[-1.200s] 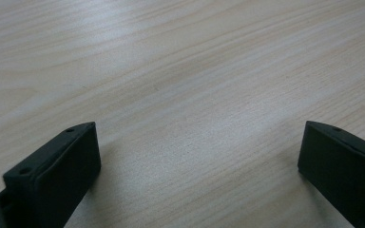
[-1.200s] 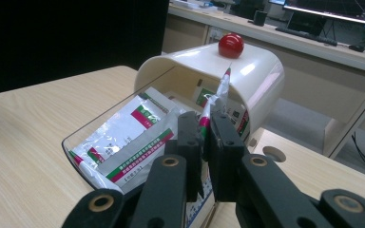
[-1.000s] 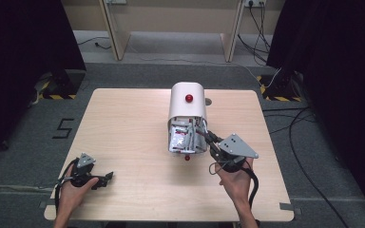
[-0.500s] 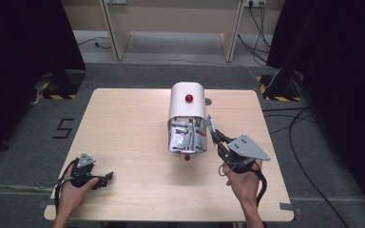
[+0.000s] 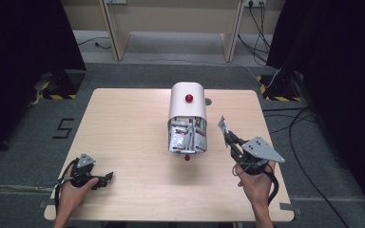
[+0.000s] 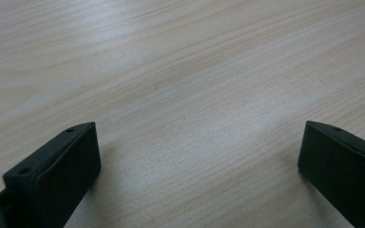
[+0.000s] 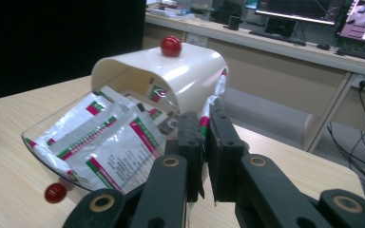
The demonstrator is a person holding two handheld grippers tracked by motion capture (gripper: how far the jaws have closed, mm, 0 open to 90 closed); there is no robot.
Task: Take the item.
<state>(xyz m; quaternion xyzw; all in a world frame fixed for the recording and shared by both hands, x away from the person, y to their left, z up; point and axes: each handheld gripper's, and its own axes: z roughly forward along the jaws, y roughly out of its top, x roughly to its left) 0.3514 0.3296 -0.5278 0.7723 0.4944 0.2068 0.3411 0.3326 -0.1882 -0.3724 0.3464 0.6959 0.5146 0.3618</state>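
In the high view a white bread-bin-like container point(image 5: 187, 107) with a red knob point(image 5: 188, 98) on its curved top sits at the centre of the light wooden table point(image 5: 123, 128), its clear front flap hanging open toward the bottom of the frame and showing a pile of silver sachets point(image 5: 185, 135) with red and green print. A second red knob point(image 5: 187, 157) marks the lower edge of that flap. At centre right, the right gripper point(image 5: 228, 137) is held up in the person's right hand point(image 5: 255, 183), just to the right of the container; its jaws are pressed together on a single sachet point(image 5: 223, 126), which sticks up from between them. In the right gripper view the same sachet point(image 7: 214, 107) rises as a thin strip above the closed jaws, in front of the container's right side. At lower left of the high view, the left gripper point(image 5: 108, 176) rests low over the table in the left hand point(image 5: 71, 187); the left gripper view shows its jaws spread wide apart above bare wood, holding nothing.
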